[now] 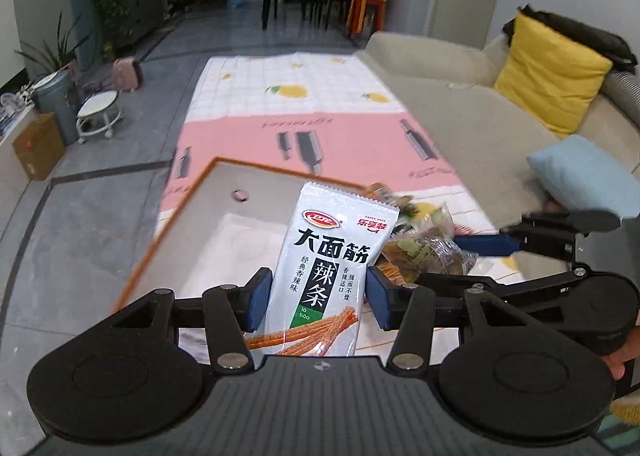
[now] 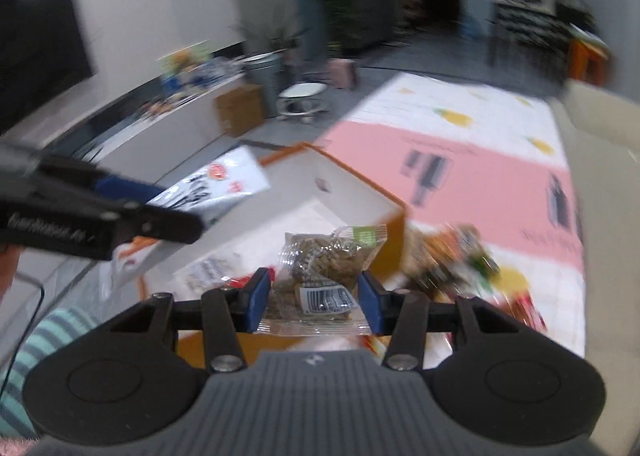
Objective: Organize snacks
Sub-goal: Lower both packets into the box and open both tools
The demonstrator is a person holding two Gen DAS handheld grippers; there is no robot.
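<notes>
Both packs are up in the air, mid-carry I'd say. Everything relative to the orange-rimmed box (image 1: 168,232): just right of its near side, the left gripper (image 1: 316,298) pinches the white spicy-strip packet (image 1: 324,268) upright. Further right, over the box's right wall, the right gripper (image 2: 312,300) clamps the clear bag of brown snacks (image 2: 328,264). Right of the box, 1 loose snack pile (image 2: 452,256) waits. Next move probably means lowering both into the box, then spreading the jaws.
</notes>
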